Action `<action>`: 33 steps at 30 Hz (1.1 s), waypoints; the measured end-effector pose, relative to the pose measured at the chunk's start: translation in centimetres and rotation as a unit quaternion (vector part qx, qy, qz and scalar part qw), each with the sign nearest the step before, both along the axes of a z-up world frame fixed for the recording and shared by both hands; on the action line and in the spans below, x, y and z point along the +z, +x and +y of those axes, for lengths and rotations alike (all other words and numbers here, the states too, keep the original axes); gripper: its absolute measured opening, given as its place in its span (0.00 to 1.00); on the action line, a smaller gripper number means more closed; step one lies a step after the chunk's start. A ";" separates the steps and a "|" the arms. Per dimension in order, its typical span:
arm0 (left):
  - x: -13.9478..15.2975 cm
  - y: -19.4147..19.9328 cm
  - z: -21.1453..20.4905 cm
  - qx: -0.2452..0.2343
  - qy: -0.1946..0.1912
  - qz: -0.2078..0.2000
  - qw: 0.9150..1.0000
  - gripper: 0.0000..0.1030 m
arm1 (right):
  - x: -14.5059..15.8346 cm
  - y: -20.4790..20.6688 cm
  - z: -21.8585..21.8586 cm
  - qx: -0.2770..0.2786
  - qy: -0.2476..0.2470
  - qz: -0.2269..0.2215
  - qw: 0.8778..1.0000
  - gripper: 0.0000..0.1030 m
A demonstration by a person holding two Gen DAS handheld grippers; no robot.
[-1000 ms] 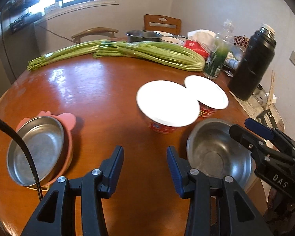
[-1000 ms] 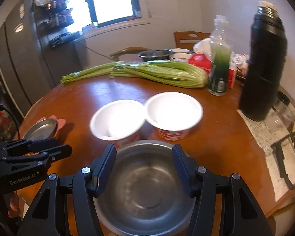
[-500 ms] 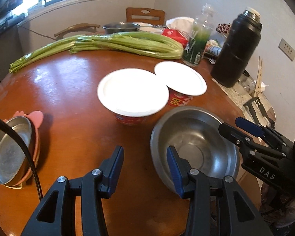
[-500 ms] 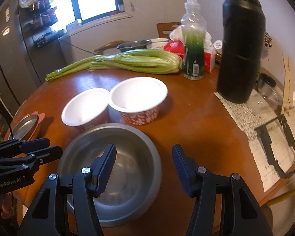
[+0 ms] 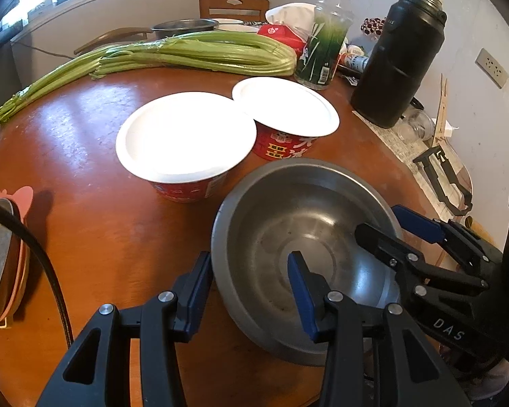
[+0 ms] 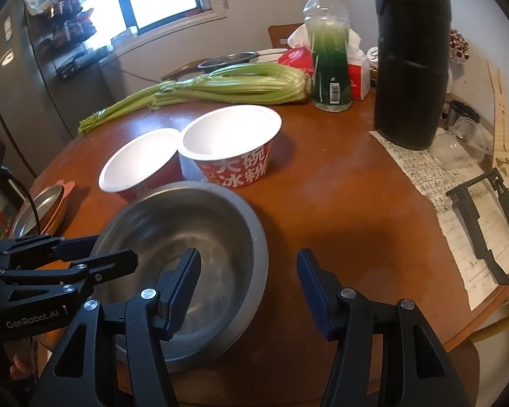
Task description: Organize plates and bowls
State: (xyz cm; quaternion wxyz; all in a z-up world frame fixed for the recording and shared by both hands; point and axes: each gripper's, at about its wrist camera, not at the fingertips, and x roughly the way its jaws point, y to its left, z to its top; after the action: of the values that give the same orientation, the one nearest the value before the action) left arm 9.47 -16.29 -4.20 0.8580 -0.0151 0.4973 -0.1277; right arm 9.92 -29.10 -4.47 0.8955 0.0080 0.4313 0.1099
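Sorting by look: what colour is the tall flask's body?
Tall flask: matte black, clearest in right wrist view.

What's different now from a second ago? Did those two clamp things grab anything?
Both closed in on the steel bowl: the left gripper crossed from bare table to straddle its rim; the right gripper shifted to straddle the opposite rim, jaws closing. Nothing gripped yet. Bowl, paper bowls and celery stayed put.

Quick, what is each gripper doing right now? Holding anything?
Left gripper: open astride the steel bowl's rim, not gripping.
Right gripper: closing over the bowl's rim, not gripping yet.
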 end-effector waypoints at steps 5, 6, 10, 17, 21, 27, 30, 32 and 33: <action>-0.4 0.4 -0.3 -0.003 -0.005 0.007 1.000 0.44 | -0.4 0.3 0.3 0.009 0.001 0.007 1.000 0.50; -0.4 0.4 -0.3 -0.004 -0.006 0.009 1.000 0.44 | -0.5 0.4 0.4 0.009 0.001 0.009 1.000 0.48; -0.6 0.6 -0.4 -0.004 -0.007 0.010 1.000 0.44 | -0.6 0.5 0.8 0.016 0.000 0.011 1.000 0.41; -0.7 0.8 -0.5 -0.009 -0.008 0.010 1.000 0.44 | -0.6 0.5 1.5 0.018 -0.013 0.011 1.000 0.41; -0.5 0.8 -0.4 -0.007 -0.008 0.007 1.000 0.44 | -0.5 0.4 1.6 0.021 -0.016 0.012 1.000 0.41; 0.4 0.0 0.4 -0.004 -0.010 -0.005 1.000 0.44 | 0.4 -0.1 2.4 0.032 -0.019 0.005 0.999 0.42; 1.1 -0.5 1.1 -0.003 -0.018 -0.009 1.000 0.44 | 0.7 -0.4 2.8 0.042 -0.018 0.005 0.999 0.42; 1.6 -0.9 1.6 -0.001 -0.021 -0.013 1.000 0.44 | 1.0 -0.7 3.2 0.048 -0.017 0.004 0.999 0.42; 1.9 -1.1 1.8 -0.001 -0.019 -0.018 1.000 0.44 | 1.1 -0.8 3.5 0.051 -0.017 0.004 0.999 0.42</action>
State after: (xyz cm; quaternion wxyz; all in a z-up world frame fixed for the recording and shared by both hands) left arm 8.34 -14.51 -2.34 0.8662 -0.0289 0.4793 -0.1383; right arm 9.12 -25.64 -3.39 0.8872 -0.0287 0.4362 0.1477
